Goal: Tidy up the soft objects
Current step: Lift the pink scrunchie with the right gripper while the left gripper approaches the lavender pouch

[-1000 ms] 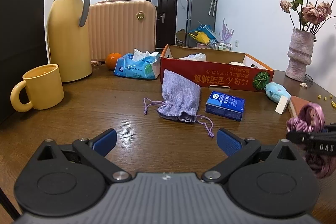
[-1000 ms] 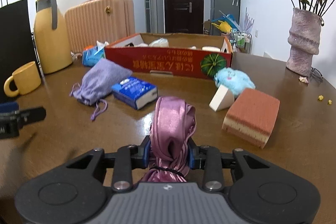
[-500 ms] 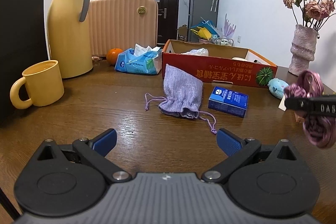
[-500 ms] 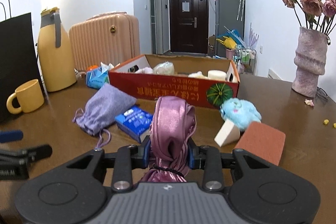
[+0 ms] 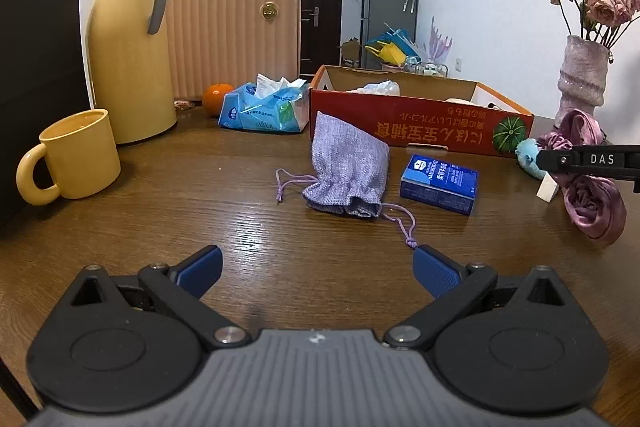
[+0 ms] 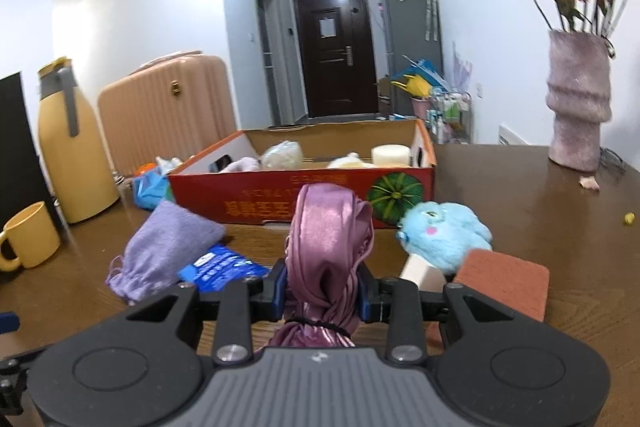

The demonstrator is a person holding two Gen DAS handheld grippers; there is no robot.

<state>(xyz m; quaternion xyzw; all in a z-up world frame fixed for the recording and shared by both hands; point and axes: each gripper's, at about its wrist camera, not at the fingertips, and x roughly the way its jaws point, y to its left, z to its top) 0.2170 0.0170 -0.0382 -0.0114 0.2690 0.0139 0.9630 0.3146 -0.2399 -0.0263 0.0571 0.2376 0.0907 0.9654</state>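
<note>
I keep my right tool (image 6: 322,297) pinching the pink satin scrunchie (image 6: 326,251) clear of the bench (image 6: 520,195) — box (image 6: 304,199) at 12 o'clock takes soft things — left tool (image 5: 316,269) spread, empty.

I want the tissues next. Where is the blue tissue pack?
In the left wrist view, the tissue pack lies at the table's far side, between the orange and the red box.

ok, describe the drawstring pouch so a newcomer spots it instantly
Find the long red cardboard box on the wooden table. Just in front of its left end lies the pouch, mouth toward the camera, cords trailing. It alone is lilac woven fabric; the blue packet beside it is flat and glossy.
</note>
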